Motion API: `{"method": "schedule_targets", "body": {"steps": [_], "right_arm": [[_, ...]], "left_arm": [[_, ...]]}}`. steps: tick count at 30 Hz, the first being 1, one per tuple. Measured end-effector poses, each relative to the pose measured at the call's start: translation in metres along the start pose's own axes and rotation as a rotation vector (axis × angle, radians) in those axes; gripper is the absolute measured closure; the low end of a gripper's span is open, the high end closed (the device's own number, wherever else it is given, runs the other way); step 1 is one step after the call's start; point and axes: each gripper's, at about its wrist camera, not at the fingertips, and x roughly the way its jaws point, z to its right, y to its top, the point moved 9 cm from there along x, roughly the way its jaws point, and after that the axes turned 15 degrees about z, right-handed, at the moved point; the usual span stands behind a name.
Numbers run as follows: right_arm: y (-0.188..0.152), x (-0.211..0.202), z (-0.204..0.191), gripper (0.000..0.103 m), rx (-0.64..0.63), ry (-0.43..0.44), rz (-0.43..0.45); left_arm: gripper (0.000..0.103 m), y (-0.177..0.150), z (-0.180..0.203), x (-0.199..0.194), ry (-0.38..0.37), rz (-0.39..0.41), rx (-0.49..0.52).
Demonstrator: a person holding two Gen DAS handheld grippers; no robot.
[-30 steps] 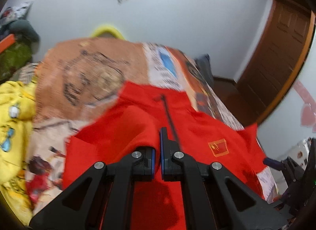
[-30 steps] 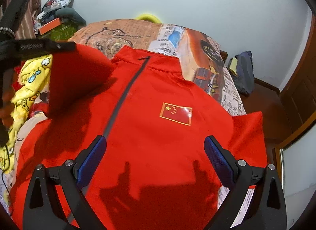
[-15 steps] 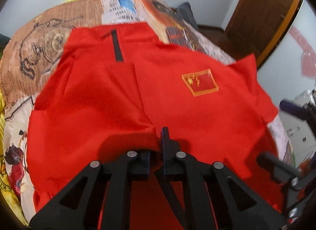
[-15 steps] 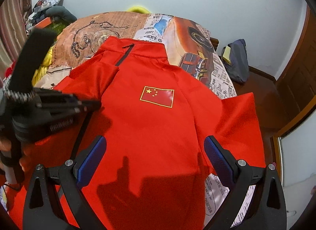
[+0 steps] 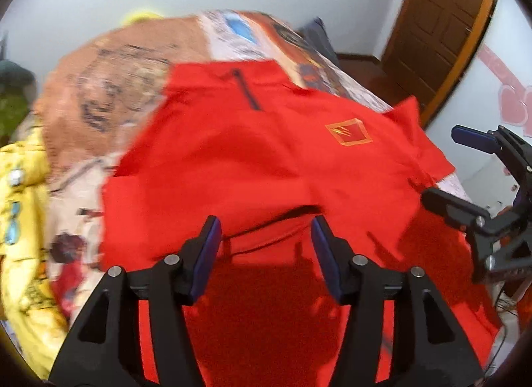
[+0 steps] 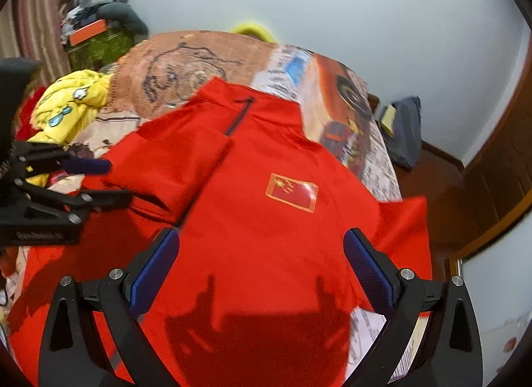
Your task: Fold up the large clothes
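**Left sleeve folded in; right side of jacket not yet folded**

The red jacket (image 6: 266, 220) lies front-up on the bed (image 6: 186, 64), collar at the far end, ahead of both sets of fingers. Its hem end passes beneath and between the fingers of each tool.

Left gripper (image 5: 266, 247): fingers moderately wide, holding nothing. The cloth lies below them; the view is motion-blurred, so contact cannot be confirmed. Just beyond the fingertips a folded edge of the jacket crosses from one finger to the other.

Right gripper (image 6: 262, 270): fingers wide, empty, hovering above the lower chest panel. The flag patch (image 6: 292, 192) sits beyond and between the fingertips. The unfolded sleeve (image 6: 404, 220) projects beyond the outer finger, its end reaching the bed's edge.

In the right wrist view, the opposite sleeve (image 6: 173, 167) lies doubled over the chest, beyond the inner finger and beside the zip (image 6: 240, 114).

Judgement: the sleeve-in stage is half done. The next move appears to call for the right gripper to shift outward past its outer finger, close on the free sleeve near its end, and carry it inward across the patch.

A yellow garment (image 6: 69, 107) lies well outside the left fingers, clear of the work.
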Motion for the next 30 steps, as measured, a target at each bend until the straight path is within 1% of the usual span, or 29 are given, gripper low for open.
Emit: {"method": "schedule_targets", "body": {"steps": [2,6,8,10,15,20,22,23,24,25,26,28,30], "right_arm": [[0.009,0.003,-0.017,0.005,-0.030,0.023,0.012],[0.024,0.016,-0.057,0.005,-0.090,0.092,0.019],[0.027,0.027,-0.077,0.005,-0.112,0.127,0.007],[0.027,0.042,-0.099,0.005,-0.145,0.155,-0.018],[0.019,0.081,-0.146,0.006,-0.233,0.221,-0.097],[0.002,0.115,-0.179,0.008,-0.359,0.227,-0.169],[-0.005,0.128,-0.188,0.015,-0.413,0.224,-0.196],[-0.008,0.133,-0.191,0.021,-0.430,0.221,-0.209],[-0.012,0.139,-0.194,0.024,-0.446,0.216,-0.227],[-0.014,0.144,-0.196,0.024,-0.464,0.209,-0.234],[-0.014,0.146,-0.198,0.025,-0.485,0.202,-0.225],[-0.012,0.149,-0.204,0.038,-0.515,0.199,-0.204],[-0.011,0.150,-0.208,0.068,-0.495,0.214,-0.214]], "left_arm": [[0.045,0.000,-0.028,-0.016,0.049,0.029,-0.009],[0.043,-0.009,-0.086,-0.039,0.137,0.052,-0.059],[0.043,-0.018,-0.116,-0.048,0.186,0.054,-0.091],[0.043,-0.029,-0.141,-0.054,0.217,0.049,-0.124],[0.043,-0.061,-0.187,-0.058,0.275,0.022,-0.182],[0.043,-0.090,-0.211,-0.056,0.291,-0.006,-0.226],[0.043,-0.097,-0.214,-0.053,0.293,-0.014,-0.236],[0.043,-0.100,-0.216,-0.050,0.293,-0.020,-0.241],[0.043,-0.103,-0.217,-0.049,0.293,-0.023,-0.245],[0.043,-0.105,-0.219,-0.048,0.293,-0.026,-0.250],[0.043,-0.107,-0.219,-0.046,0.293,-0.029,-0.255],[0.043,-0.110,-0.221,-0.043,0.290,-0.034,-0.262],[0.043,-0.110,-0.221,-0.041,0.291,-0.035,-0.262]]}}
